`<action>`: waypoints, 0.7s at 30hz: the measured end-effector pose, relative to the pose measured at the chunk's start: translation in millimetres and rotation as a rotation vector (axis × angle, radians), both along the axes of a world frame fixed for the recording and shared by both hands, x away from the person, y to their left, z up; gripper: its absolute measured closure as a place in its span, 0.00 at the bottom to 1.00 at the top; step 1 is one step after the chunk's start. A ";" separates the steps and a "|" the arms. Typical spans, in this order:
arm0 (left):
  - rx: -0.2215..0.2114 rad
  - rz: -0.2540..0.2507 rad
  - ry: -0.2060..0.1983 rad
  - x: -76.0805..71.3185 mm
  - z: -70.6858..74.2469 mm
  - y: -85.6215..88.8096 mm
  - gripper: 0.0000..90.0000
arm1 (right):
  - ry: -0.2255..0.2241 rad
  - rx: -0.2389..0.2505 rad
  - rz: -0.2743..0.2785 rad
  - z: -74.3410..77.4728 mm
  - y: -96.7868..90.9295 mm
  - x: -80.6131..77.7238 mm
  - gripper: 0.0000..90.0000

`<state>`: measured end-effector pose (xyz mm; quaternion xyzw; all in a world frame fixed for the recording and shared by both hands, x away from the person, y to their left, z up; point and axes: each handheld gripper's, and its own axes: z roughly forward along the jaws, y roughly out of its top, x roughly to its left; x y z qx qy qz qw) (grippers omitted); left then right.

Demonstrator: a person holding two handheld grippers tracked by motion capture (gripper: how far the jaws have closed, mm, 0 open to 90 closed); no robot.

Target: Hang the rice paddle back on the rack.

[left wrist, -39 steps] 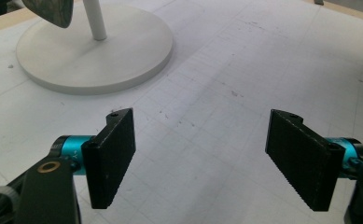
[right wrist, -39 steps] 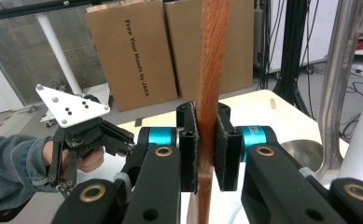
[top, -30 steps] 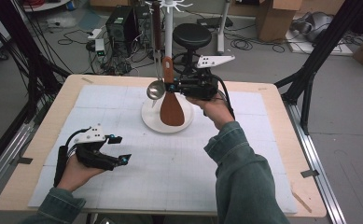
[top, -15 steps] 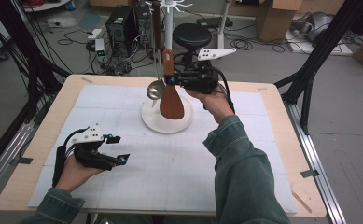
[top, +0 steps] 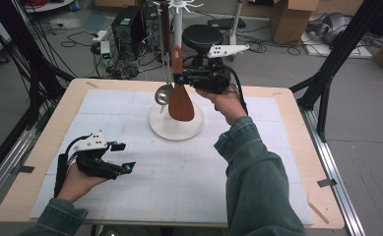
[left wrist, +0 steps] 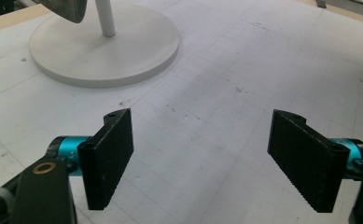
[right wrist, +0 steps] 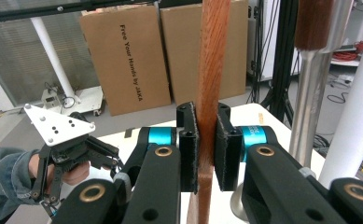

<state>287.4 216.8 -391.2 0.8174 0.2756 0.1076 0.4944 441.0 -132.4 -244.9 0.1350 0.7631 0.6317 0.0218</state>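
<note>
A brown wooden spatula (top: pixel 181 102) hangs blade-down over the white round base (top: pixel 176 129) of a utensil rack. My right gripper (top: pixel 178 78) is shut on its handle, reaching in from the right. In the right gripper view the two pads (right wrist: pixel 188 149) press on the wooden handle (right wrist: pixel 212 65) from both sides. A metal ladle (top: pixel 163 93) hangs just left of the spatula, and its shaft (right wrist: pixel 306 107) stands close by at the right. My left gripper (top: pixel 124 157) rests low over the mat at the front left, open, with nothing between its fingers (left wrist: pixel 109 154).
The rack's white pole (top: pixel 177 29) rises behind the spatula, with its base (left wrist: pixel 104 51) ahead of the left gripper. A white gridded mat (top: pixel 179 187) covers the wooden table (top: pixel 297 162). Cardboard boxes (right wrist: pixel 123 60), cables and a stool stand beyond the table.
My right gripper has shifted slightly up and to the left, carrying the spatula with it. The left gripper has stayed where it was.
</note>
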 end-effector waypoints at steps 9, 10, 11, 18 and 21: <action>-0.005 0.009 0.001 0.0 -0.9 3.5 0.25 | -0.008 0.010 0.002 9.9 3.0 4.3 0.92; -0.011 0.014 0.002 -0.1 -1.2 3.4 0.25 | -0.013 0.009 0.002 10.6 3.5 5.2 0.92; -0.005 0.010 0.002 0.2 -1.1 4.3 0.25 | -0.013 0.006 0.002 11.4 3.8 6.0 0.92; -0.005 0.015 0.004 -0.2 -2.2 6.6 0.25 | -0.017 0.012 -0.003 17.0 2.9 10.3 0.92; -0.012 0.019 0.007 -0.2 -2.8 6.6 0.25 | -0.019 0.015 -0.008 18.3 1.9 12.3 0.92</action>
